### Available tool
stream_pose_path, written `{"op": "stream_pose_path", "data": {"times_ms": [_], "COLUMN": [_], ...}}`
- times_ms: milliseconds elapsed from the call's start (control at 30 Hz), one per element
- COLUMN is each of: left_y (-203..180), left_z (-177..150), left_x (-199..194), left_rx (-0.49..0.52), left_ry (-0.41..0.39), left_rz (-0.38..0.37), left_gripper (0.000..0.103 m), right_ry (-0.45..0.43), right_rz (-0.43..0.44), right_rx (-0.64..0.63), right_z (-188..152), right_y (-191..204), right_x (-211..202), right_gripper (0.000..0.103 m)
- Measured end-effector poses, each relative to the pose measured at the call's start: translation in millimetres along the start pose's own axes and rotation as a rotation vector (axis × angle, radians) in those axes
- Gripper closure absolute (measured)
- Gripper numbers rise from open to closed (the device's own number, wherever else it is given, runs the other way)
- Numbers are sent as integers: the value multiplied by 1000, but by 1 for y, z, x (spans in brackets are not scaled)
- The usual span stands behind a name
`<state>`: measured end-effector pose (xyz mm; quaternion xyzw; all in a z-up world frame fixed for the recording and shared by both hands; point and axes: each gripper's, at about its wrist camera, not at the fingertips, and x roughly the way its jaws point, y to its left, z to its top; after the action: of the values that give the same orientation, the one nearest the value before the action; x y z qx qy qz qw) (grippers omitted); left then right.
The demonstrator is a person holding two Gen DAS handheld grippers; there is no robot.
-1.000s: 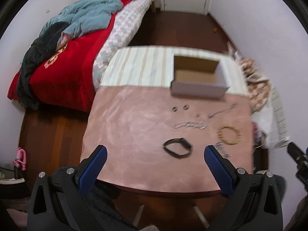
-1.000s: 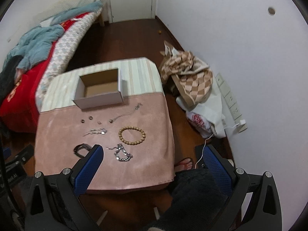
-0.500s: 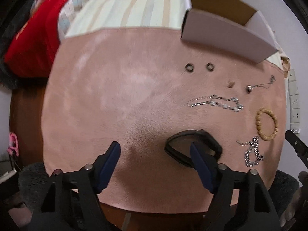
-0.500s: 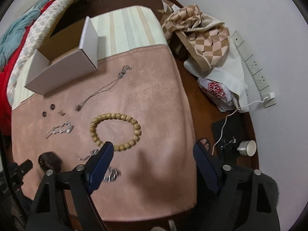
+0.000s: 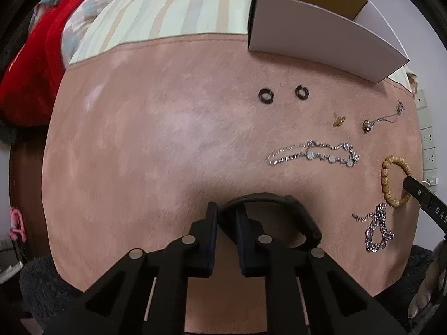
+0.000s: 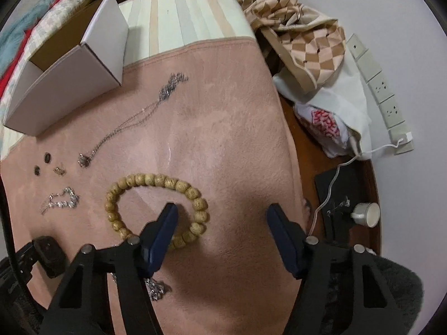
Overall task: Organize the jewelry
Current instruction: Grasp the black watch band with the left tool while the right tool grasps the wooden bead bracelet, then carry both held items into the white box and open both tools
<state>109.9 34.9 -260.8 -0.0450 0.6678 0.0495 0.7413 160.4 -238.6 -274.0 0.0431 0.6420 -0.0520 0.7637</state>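
Your left gripper [image 5: 226, 217] pinches the black wristband [image 5: 279, 209] on the pink cloth [image 5: 139, 139]; your right gripper [image 6: 223, 217], fingers spread, straddles the wooden bead bracelet [image 6: 156, 203], both presumably bound for the open box [image 6: 69, 83]

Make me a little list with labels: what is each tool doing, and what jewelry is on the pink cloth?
left tool: shut on the black band
right tool: open, one finger inside the wooden bead bracelet
box: white, open, at the far edge of the pink cloth
other jewelry: two dark rings, silver bracelet, thin necklace, chunky silver chain
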Motion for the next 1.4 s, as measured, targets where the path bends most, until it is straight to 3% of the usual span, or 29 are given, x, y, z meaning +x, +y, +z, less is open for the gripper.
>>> {"op": "stream_pose_path", "data": {"times_ms": [100,167,433,633,933,1133,1400], "left_y": [-4,-5,-13,-11,-14,-17,-18], "left_z": [2,3,13,30,88,137,198], "left_x": [-3,-7,-53,-98,-128,-125,-89], "left_rx": [17,14,22,12,22,42,41], "left_ry": [-19,-26,-81,-141,-261,-281,-221], "left_rz": [7,1,-45,-88,-146,-138,-146], "left_gripper": [94,94,95,95,95,95,95], "right_ry": [-39,-40,-60,-138,-237,-299,-273], "right_rz": [5,15,161,226,326,346,333], "right_rx": [-26,-48,11,-14,-81,-141,-180], "right_z": [-3,-5,-10,-1,38,82,147], "right_y": [5,11,14,25,45,73,110], "right_x": [-3,-5,-30,-75,-142,-167,-138], "right_gripper": [67,93,94,94,94,94,94]}}
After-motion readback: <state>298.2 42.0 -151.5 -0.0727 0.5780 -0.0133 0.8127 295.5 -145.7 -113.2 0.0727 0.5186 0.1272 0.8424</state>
